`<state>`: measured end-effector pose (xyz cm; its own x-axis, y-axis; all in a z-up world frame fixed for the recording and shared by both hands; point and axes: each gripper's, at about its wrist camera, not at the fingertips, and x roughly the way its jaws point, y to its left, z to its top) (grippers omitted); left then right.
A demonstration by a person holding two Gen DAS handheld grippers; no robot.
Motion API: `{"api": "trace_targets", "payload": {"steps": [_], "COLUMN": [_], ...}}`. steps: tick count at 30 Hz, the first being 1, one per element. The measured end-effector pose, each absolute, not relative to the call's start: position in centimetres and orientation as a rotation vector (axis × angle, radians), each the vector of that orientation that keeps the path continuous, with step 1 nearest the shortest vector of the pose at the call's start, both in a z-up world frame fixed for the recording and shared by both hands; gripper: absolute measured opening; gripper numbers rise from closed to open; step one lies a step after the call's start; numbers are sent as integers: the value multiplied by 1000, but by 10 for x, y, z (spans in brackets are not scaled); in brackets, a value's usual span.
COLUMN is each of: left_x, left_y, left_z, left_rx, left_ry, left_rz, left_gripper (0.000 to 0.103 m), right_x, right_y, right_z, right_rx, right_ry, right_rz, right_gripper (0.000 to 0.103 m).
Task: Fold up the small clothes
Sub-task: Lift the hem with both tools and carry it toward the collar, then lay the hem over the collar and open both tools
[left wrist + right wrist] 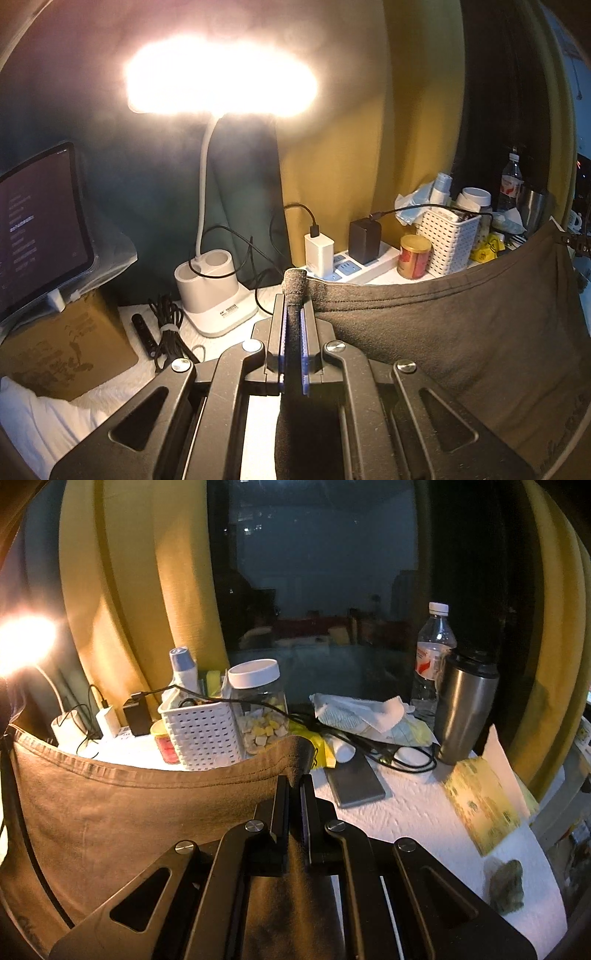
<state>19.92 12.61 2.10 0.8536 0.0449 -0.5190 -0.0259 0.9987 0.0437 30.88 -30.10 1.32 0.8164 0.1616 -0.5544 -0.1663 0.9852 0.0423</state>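
A dark grey garment (pixel 461 332) hangs stretched between my two grippers, above the white table. My left gripper (pixel 294 299) is shut on its left corner, and a rolled bit of hem sticks out past the fingertips. From there the stitched hem runs right to the edge of the left wrist view. In the right wrist view the same garment (pixel 129 812) spreads to the left, lit brown by the lamp. My right gripper (pixel 295 775) is shut on its right corner, with cloth pinched between the pads. The garment's lower part is hidden below both grippers.
A lit desk lamp (pixel 218 295), a tablet (pixel 40 229) on a cardboard box, a power strip (pixel 354 262) with chargers, a white basket (pixel 203 734), a jar (pixel 258 705), a water bottle (pixel 432 657), a steel tumbler (pixel 465 705), a phone (pixel 354 782) and cables crowd the table's back.
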Motion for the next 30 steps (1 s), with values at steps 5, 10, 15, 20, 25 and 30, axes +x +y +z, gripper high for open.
{"api": "trace_targets", "payload": {"steps": [5, 10, 15, 20, 25, 30], "left_x": [217, 236, 254, 268, 274, 281], "left_y": [129, 130, 133, 135, 136, 144], "left_z": [18, 13, 0, -21, -39, -50], "left_rx": [37, 57, 66, 62, 59, 26], "left_ry": [555, 556, 586, 651, 700, 756], "left_rz": [40, 44, 56, 57, 56, 80], "left_gripper": [4, 4, 4, 4, 4, 6], "right_x": [332, 354, 370, 382, 390, 394], "right_y": [-296, -294, -296, -294, -291, -287], "right_z": [9, 2, -12, -38, -59, -67], "right_rx": [-27, -44, -49, -59, -63, -89], "right_ry": [593, 595, 618, 682, 728, 753], "right_rz": [186, 181, 165, 151, 137, 123], "right_gripper": [6, 6, 6, 7, 7, 7]}}
